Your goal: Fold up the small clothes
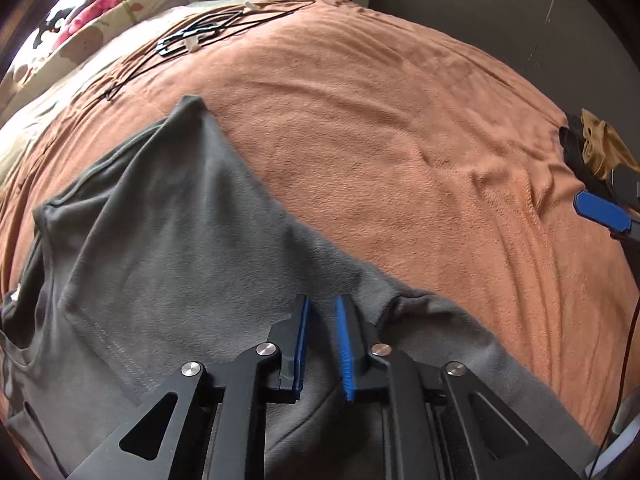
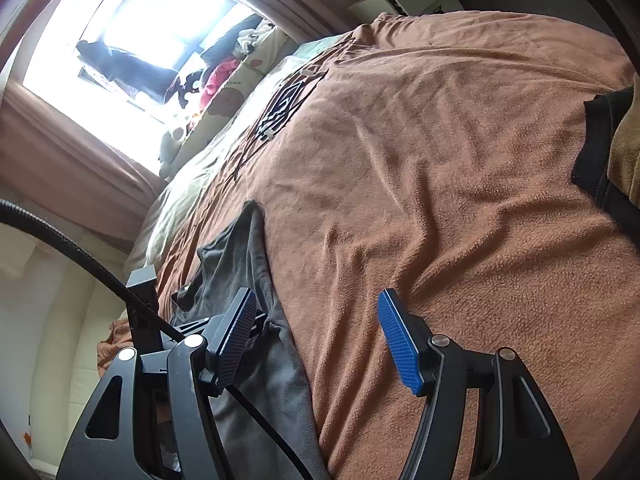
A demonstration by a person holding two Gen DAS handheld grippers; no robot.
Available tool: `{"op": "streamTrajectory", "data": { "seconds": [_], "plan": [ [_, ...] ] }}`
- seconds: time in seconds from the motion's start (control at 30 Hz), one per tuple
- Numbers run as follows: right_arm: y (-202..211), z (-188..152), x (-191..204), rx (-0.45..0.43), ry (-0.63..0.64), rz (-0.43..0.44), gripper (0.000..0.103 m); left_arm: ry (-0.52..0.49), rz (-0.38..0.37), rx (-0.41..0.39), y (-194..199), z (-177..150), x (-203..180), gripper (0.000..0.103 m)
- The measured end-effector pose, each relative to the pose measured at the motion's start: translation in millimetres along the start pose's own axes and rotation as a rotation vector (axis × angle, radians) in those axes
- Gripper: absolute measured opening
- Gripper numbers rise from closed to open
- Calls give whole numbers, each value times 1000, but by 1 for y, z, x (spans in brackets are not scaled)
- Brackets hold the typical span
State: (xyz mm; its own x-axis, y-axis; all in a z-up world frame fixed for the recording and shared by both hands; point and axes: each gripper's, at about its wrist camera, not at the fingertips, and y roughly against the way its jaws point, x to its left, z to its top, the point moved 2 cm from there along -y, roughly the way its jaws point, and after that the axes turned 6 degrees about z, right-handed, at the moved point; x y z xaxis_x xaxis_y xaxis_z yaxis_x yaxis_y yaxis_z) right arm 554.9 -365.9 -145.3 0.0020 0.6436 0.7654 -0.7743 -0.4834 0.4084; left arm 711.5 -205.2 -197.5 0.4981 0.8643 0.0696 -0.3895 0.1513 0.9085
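Observation:
A grey garment (image 1: 168, 248) lies rumpled on the orange blanket (image 1: 400, 128) at the left and front. My left gripper (image 1: 323, 308) sits over its near edge, jaws narrowly apart with grey cloth between the blue pads; a firm pinch is not clear. In the right wrist view the garment (image 2: 248, 264) lies at the left. My right gripper (image 2: 316, 304) is wide open and empty above the blanket (image 2: 460, 200), just right of the garment. Its blue fingertip (image 1: 600, 210) shows at the left wrist view's right edge.
Black wire hangers (image 1: 192, 36) lie at the far left of the bed. A dark and tan pile of clothes (image 1: 592, 148) sits at the right edge, also in the right wrist view (image 2: 616, 144). Patterned bedding (image 1: 80, 44) and a window (image 2: 132, 36) lie to the left.

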Motion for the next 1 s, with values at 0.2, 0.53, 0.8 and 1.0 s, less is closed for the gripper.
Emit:
{"op": "streamTrajectory", "data": {
  "seconds": [0.2, 0.53, 0.8, 1.0],
  "plan": [
    [-1, 4, -8, -3, -26, 0, 62, 35, -29, -9, -10, 11, -6, 3],
    [-6, 1, 6, 28, 7, 8, 62, 107, -99, 3, 7, -9, 3, 3],
    [2, -7, 22, 46, 59, -7, 62, 207, -211, 46, 33, -50, 6, 5],
    [22, -17, 40, 66, 112, 12, 62, 290, -225, -19, 84, -75, 9, 5]
  ]
}}
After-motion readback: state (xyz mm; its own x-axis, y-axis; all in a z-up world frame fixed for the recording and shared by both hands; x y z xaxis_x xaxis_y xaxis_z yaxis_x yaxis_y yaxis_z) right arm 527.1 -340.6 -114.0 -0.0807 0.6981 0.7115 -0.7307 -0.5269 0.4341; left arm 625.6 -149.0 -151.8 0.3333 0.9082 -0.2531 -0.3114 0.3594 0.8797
